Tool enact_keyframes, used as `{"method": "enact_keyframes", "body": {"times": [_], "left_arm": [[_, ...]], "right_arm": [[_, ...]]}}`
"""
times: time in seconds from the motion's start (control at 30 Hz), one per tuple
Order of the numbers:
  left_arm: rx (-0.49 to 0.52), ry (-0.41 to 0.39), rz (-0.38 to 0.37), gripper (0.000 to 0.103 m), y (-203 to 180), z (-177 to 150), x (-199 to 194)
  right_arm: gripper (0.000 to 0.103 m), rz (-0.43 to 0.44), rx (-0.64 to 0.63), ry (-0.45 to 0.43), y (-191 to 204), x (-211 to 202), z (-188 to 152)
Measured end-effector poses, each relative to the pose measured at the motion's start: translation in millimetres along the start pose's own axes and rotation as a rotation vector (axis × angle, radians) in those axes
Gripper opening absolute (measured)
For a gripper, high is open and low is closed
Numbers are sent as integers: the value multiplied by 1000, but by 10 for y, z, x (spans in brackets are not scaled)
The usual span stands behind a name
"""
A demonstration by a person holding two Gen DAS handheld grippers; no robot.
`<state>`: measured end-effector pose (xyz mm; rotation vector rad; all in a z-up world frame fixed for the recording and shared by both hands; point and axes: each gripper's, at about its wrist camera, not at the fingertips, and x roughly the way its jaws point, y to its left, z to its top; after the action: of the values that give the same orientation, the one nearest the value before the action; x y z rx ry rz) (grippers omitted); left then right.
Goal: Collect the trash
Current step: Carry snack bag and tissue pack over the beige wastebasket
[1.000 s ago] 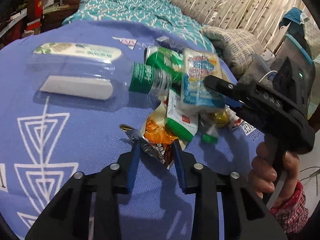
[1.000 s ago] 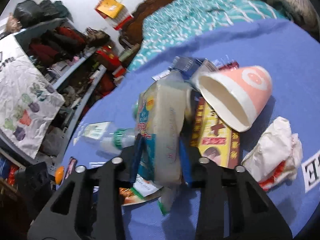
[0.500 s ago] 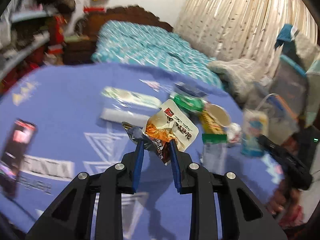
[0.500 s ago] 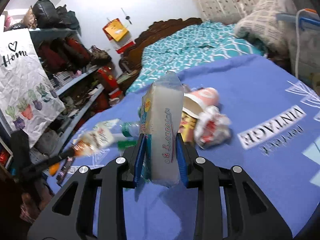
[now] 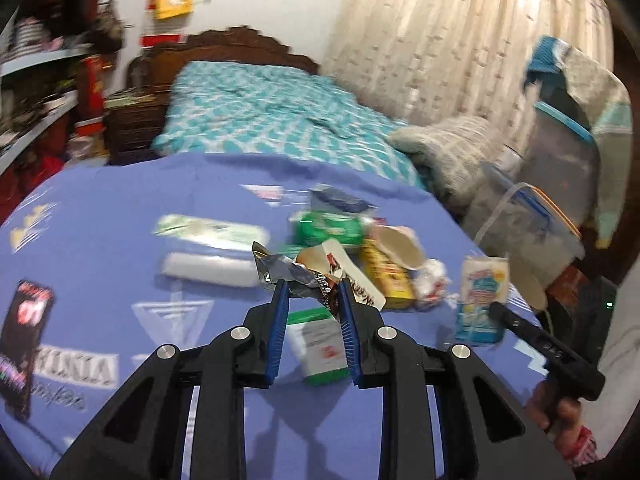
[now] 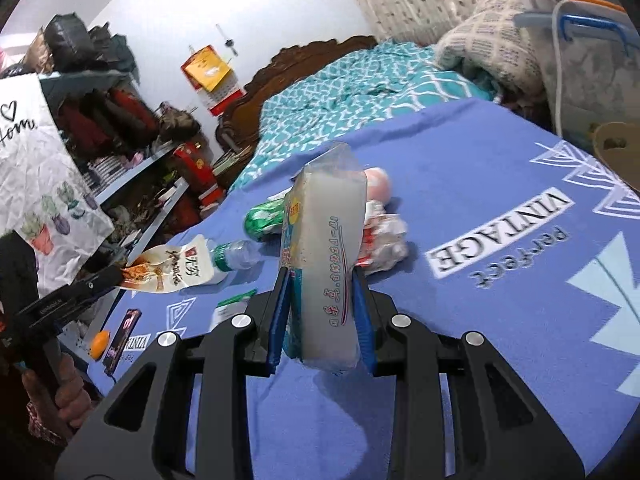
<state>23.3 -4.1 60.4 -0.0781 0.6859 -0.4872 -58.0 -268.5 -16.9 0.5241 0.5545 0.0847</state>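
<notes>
snack wrapper [image 5: 320, 276] and tissue pack [image 6: 326, 264] lifted off blue cloth [image 6: 500, 360]

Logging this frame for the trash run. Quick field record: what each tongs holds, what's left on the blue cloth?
left tongs: shut on crumpled snack wrapper, lifted off the cloth
right tongs: shut on white plastic pack, held upright
blue cloth: green can, plastic bottle, paper cup, yellow box, crumpled white wrapper
black phone: on the cloth, left edge
</notes>
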Motion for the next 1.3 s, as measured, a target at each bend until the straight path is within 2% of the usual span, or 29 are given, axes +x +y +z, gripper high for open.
{"method": "enact_keyframes", "body": {"times": [0.1, 0.23, 0.43, 0.5, 0.53, 0.6, 0.7, 0.77, 0.87, 0.9, 0.93, 0.97, 1.0, 1.07, 1.13, 1.23, 1.3], "left_arm": [[58, 40, -83, 23, -349, 103, 255], [167, 100, -200, 22, -1012, 230, 664], [324, 138, -314, 21, -2021, 357, 1230], [374, 155, -356, 12, -2401, 391, 1441], [392, 162, -373, 3, -2570, 415, 1539], [442, 181, -419, 2, -2993, 437, 1812], [497, 204, -439, 2, -3451, 427, 2178], [514, 229, -421, 2, -3679, 410, 2430], [485, 257, -430, 3, -3703, 414, 2555], [475, 260, -413, 10, -3656, 424, 2567], [465, 266, -397, 32, -3602, 443, 2587], [445, 272, -368, 44, -3500, 483, 2618], [417, 271, -325, 60, -3363, 530, 2638], [347, 291, -268, 62, -3098, 593, 2710], [276, 360, -259, 62, -2864, 586, 2846], [279, 428, -251, 61, -2793, 481, 2999], [312, 492, -281, 61, -2878, 355, 3142]], "right_arm": [[33, -37, 50, -15, -261, -99, 3], [33, -88, 136, -51, -709, -303, 46], [33, -186, 268, -137, -1527, -737, 185], [33, -231, 299, -167, -1798, -876, 242], [33, -248, 312, -178, -1908, -923, 266], [33, -283, 356, -198, -2208, -1021, 343], [32, -321, 406, -197, -2576, -1055, 486], [33, -308, 455, -192, -2808, -1047, 574], [33, -275, 466, -197, -2861, -996, 651], [33, -267, 461, -193, -2843, -965, 666], [32, -251, 458, -187, -2836, -938, 660], [32, -238, 456, -181, -2792, -886, 679], [32, -220, 456, -175, -2780, -840, 684], [33, -193, 455, -169, -2734, -789, 653], [33, -158, 446, -152, -2672, -695, 665], [33, -149, 403, -121, -2559, -539, 690], [33, -133, 400, -115, -2516, -449, 692]]}}
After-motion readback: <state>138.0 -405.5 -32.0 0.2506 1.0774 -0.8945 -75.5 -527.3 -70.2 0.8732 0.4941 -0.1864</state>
